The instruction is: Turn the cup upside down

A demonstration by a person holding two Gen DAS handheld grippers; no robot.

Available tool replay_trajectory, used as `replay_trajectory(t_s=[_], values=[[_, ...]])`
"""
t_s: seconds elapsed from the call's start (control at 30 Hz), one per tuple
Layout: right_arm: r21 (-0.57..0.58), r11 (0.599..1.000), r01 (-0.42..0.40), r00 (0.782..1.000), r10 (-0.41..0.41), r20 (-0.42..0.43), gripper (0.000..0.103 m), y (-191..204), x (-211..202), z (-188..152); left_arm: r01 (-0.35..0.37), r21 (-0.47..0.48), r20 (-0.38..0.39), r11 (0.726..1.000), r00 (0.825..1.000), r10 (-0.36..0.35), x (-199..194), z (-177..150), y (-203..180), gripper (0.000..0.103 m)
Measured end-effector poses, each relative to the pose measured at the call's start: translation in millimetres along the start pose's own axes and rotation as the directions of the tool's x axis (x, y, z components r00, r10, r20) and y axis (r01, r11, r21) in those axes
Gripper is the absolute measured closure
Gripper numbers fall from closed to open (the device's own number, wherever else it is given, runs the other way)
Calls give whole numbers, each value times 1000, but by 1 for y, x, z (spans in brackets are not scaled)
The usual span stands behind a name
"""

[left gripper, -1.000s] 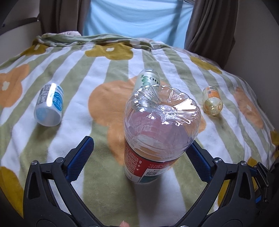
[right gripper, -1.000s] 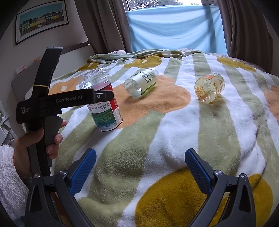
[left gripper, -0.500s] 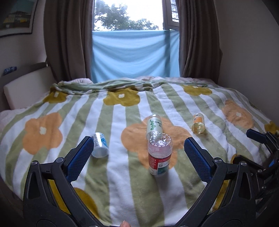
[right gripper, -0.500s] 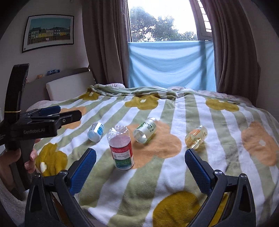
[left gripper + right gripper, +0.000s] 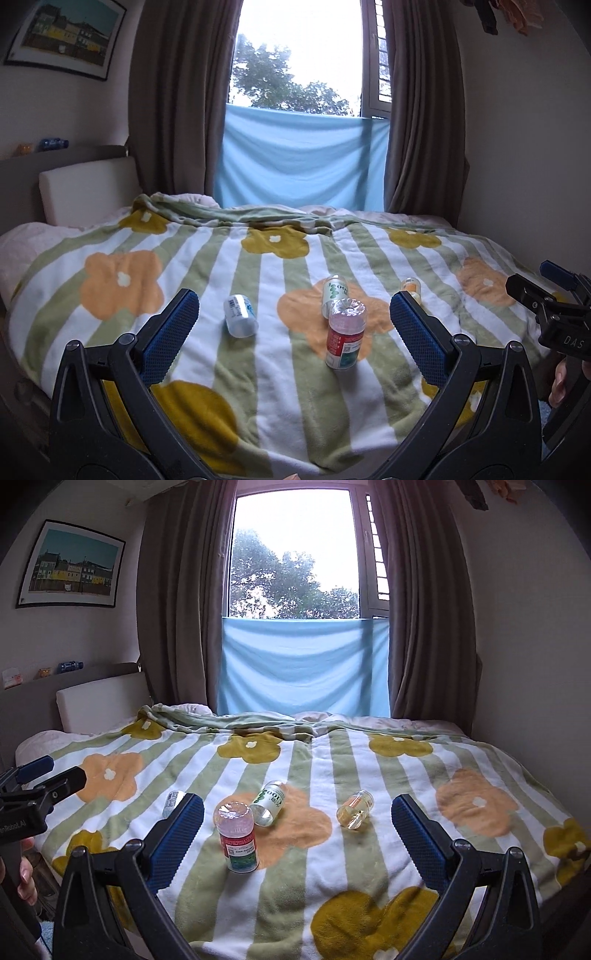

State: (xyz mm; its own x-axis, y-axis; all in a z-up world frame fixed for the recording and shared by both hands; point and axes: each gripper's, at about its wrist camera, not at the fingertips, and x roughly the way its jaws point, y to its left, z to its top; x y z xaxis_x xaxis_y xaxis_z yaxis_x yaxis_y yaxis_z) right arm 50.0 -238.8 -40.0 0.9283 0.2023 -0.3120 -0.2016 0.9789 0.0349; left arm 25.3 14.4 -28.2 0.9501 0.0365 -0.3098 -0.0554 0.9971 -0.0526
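Finally, the Cup Stands Bottom-Up as Both Grippers Draw Away

Now clear of the bed, the left gripper has pulled far back from the clear plastic cup it was hovering over a second ago, when the cup filled the space between its jaws. In the left wrist view the cup stands ahead of the jaws, nearer the right blue pad than the left, well apart from both. Its jaws are spread wide and hold nothing.

The cup with the red and green label stands on the flowered blanket with its closed, ribbed base uppermost and its mouth down against the fabric. It looks upright, though the soft bedding gives it a slight lean. In the right wrist view it sits just ahead of the left pad of the right gripper, whose jaws are likewise spread and empty.

Three other containers lie on their sides beyond the jaws: a white and blue one off to the left, a green-lettered one just behind the upended cup, and a small amber one ahead, between the right gripper's pads. None is touched by either tool.

With the cup inverted, released and both grippers withdrawn to the foot of the bed, the flip appears to be done. The one risk left, as it looks from here, is the plush surface letting the tall cup tip.
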Motion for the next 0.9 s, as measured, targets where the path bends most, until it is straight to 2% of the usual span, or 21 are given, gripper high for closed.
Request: replay_trajectory(t_s=[0.1,0.27,0.9], values=[[-1,999,34,999,-34,10,1,2,-4,-4,-29,8,22,1000,999,29,-3,-5,2,0],[2,999,46,999,-46,11,1,1,-7,-8,-20,0,24,1000,1000,20,-4,-8,4,0],[4,998,59,998,-59,26,1,-5,-8,-4,-23,68,24,997,999,21,2,-11,-19,0]])
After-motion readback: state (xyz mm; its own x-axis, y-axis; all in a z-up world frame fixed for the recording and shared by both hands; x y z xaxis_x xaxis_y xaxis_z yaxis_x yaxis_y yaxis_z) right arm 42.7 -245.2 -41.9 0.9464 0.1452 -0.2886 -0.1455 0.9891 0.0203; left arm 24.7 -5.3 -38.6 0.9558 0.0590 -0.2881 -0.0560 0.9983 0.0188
